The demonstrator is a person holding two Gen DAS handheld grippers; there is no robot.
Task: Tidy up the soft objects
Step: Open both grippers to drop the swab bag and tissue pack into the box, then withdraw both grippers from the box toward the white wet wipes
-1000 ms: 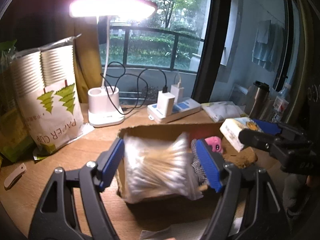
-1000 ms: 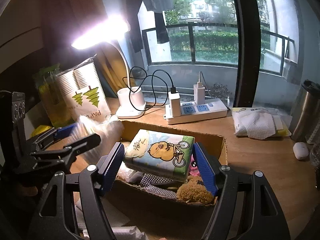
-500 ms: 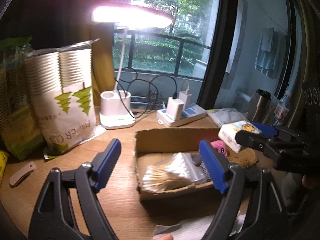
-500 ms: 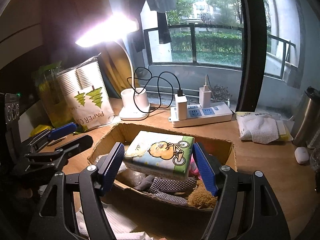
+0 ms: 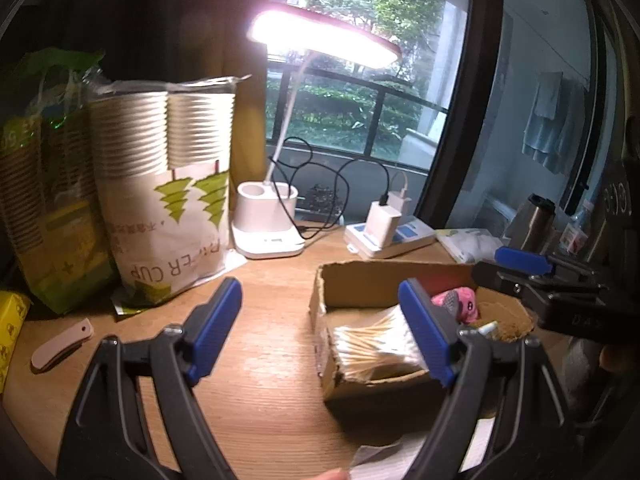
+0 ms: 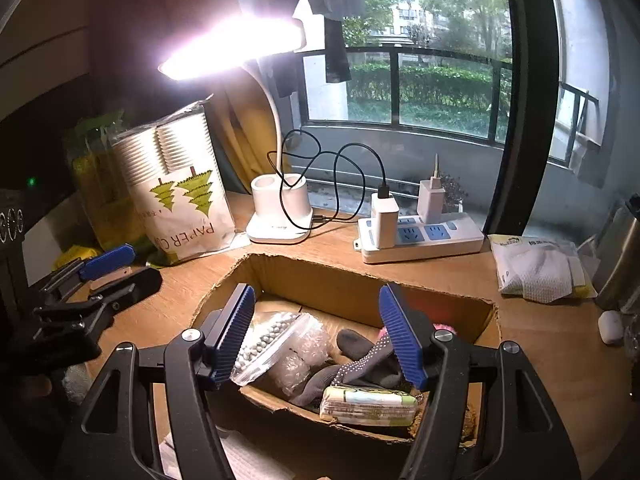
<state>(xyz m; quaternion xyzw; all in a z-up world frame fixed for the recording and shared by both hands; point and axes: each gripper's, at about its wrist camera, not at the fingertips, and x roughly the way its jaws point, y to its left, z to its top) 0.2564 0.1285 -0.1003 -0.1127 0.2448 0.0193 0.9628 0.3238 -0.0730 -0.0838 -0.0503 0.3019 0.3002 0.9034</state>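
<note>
A cardboard box (image 6: 304,280) sits on the wooden desk. In the right wrist view it holds a green tissue pack (image 6: 368,406) at its near edge, dark dotted gloves (image 6: 360,364) and a clear bag of beads (image 6: 276,344). My right gripper (image 6: 320,336) is open and empty just above the box. In the left wrist view the box (image 5: 360,280) holds a bag of cotton swabs (image 5: 372,344) and a pink toy (image 5: 460,302). My left gripper (image 5: 320,334) is open and empty, left of the box.
A lit desk lamp (image 6: 280,212), a paper cup bag (image 6: 180,196) and a power strip (image 6: 420,236) stand behind the box. A wipes packet (image 6: 536,268) lies at the right. A small folded knife (image 5: 60,346) lies at the left. White paper (image 5: 400,460) lies in front.
My left gripper let the cotton swab bag fall into the box and pulled back left. My right gripper opened and the tissue pack now lies in the box.
</note>
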